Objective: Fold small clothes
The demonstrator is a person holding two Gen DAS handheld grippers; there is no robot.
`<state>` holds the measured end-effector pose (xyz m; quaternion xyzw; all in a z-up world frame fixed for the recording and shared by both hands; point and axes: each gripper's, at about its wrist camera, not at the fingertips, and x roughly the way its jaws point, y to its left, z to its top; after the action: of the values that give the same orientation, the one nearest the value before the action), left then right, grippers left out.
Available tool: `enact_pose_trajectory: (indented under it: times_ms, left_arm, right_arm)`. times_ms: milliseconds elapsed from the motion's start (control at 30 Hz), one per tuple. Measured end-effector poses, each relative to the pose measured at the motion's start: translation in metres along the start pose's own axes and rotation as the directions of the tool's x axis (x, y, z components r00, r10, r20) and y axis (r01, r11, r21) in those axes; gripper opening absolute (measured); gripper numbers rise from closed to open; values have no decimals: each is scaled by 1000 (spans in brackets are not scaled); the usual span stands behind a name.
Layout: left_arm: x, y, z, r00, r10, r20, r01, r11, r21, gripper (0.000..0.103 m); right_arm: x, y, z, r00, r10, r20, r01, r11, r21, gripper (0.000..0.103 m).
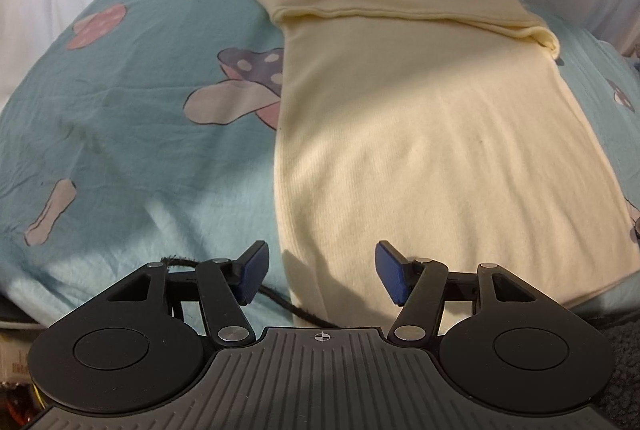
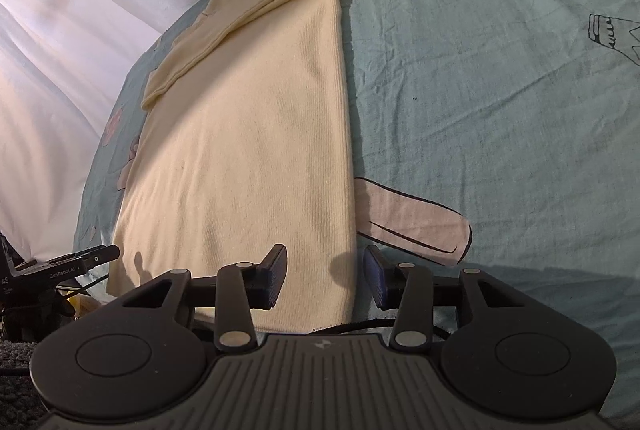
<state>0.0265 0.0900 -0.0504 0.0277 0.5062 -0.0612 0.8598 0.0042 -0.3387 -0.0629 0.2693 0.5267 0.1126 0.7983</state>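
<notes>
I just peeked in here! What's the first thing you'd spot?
A big pale yellow garment lies flat on a teal bedsheet printed with mushrooms, its far end folded over. The left gripper and right gripper hang open at its two near corners.

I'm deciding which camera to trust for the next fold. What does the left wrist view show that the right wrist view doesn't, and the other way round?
Only the left wrist view shows the garment's left edge and its near left corner between the open fingers of the left gripper, plus a dark cord by that corner.

Only the right wrist view shows the garment's right edge and near right corner ahead of the open right gripper, and a bottle drawing on the sheet.

Both show the cream garment lying flat on the teal mushroom-print sheet, its far end folded over.
</notes>
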Motion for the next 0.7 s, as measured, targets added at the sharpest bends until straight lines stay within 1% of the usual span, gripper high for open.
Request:
enact_pose_trajectory:
  times_ms: [33, 67, 133, 167, 200, 233, 267, 300, 333, 367, 400, 467, 533, 600, 700]
  left_arm:
    - [1, -1, 0, 1000, -7, -7, 7, 1000, 6, 60]
    - [3, -1, 0, 1000, -15, -16, 15, 1000, 11, 56]
    - [6, 0, 0, 999, -27, -46, 27, 999, 16, 54]
    - [7, 0, 1, 998, -28, -58, 29, 999, 19, 52]
    - [9, 0, 1, 997, -32, -71, 34, 999, 22, 43]
    - [11, 2, 2, 996, -43, -82, 44, 999, 18, 40]
    - [12, 3, 2, 995, -53, -88, 54, 999, 7, 36]
    - [13, 5, 4, 994, -62, -92, 61, 998, -4, 27]
    - [13, 6, 5, 993, -69, -97, 68, 998, -17, 21]
    - [14, 8, 6, 992, -74, -97, 72, 997, -25, 11]
    - [14, 10, 8, 991, -92, -94, 88, 995, -43, 9]
    - [13, 17, 12, 986, -144, -83, 137, 986, -94, 8]
    - [9, 24, 18, 979, -201, -47, 191, 968, -163, 8]
    - [6, 29, 26, 969, -245, 2, 240, 946, -217, 7]
    - [3, 36, 40, 957, -280, 78, 291, 914, -283, 7]
  right_arm:
    - [1, 0, 0, 1000, 11, -5, -11, 1000, 2, 43]
    - [2, 0, 0, 1000, 19, -14, -19, 1000, 1, 43]
    - [3, 0, 0, 999, 33, -28, -33, 999, 8, 42]
    - [4, -1, 0, 998, 49, -37, -48, 999, 25, 41]
    - [6, -4, 0, 996, 68, -48, -66, 997, 51, 35]
    - [8, -7, 0, 995, 84, -57, -79, 994, 77, 27]
    - [11, -10, 1, 993, 100, -67, -93, 990, 104, 22]
    - [14, -13, 1, 990, 117, -75, -107, 986, 125, 16]
    - [16, -15, 0, 989, 129, -79, -117, 983, 141, 10]
    - [18, -17, 1, 987, 141, -81, -127, 980, 156, 9]
    - [19, -19, 1, 985, 155, -79, -140, 975, 170, 7]
    - [18, -24, 5, 978, 203, -55, -187, 958, 216, 7]
    - [16, -26, 11, 969, 247, -18, -236, 942, 238, 6]
    - [15, -22, 21, 962, 273, 21, -271, 936, 226, 6]
    - [15, -15, 39, 957, 278, 77, -288, 940, 185, 6]
